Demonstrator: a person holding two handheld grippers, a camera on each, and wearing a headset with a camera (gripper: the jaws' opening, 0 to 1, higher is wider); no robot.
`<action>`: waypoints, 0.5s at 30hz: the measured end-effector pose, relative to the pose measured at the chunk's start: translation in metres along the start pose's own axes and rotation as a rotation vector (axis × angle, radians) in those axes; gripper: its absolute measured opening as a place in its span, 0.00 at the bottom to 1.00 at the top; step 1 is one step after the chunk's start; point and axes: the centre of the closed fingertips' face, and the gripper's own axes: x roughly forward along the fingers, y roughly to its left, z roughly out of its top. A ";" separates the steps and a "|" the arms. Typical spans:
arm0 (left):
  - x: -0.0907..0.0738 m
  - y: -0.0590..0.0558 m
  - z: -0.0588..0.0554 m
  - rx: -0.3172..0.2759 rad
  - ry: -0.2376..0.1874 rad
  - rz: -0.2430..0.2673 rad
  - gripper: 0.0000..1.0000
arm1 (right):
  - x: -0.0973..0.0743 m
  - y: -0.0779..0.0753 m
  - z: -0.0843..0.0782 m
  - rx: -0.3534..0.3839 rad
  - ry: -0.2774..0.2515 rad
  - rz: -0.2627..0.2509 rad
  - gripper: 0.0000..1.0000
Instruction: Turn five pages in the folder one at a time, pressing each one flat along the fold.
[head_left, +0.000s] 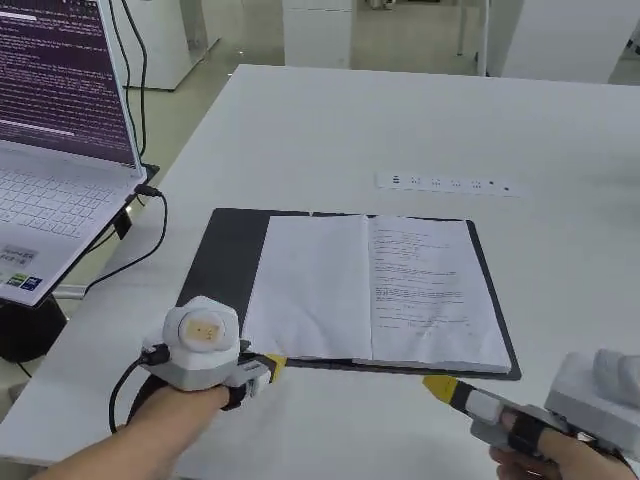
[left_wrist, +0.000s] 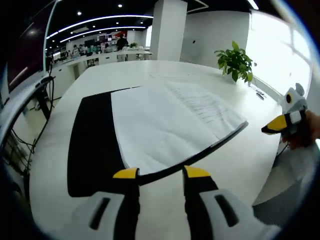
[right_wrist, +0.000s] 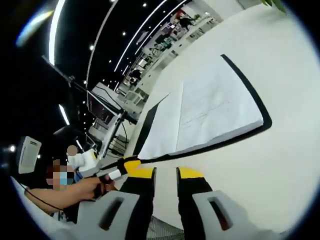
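left claw (left_wrist: 161, 173) at edge of open folder (head_left: 360, 290)

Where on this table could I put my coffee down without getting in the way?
Free: the wide bare table beyond the power strip, and the patch right of the folder. Crowded: the left side, with the laptop and its cables, and the near edge, where the left gripper and right gripper are.

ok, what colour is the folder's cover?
Black. The left gripper view shows it best: the folder cover lies bare beside the white pages.
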 end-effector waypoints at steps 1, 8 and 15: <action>-0.005 -0.005 0.003 0.006 -0.012 -0.013 0.36 | -0.002 -0.004 0.004 -0.029 -0.021 -0.020 0.27; -0.030 -0.010 0.012 0.041 -0.071 -0.003 0.58 | -0.010 -0.026 0.013 -0.179 -0.061 -0.124 0.49; -0.044 -0.010 0.020 0.065 -0.095 0.003 0.74 | -0.008 -0.030 0.021 -0.257 -0.093 -0.163 0.75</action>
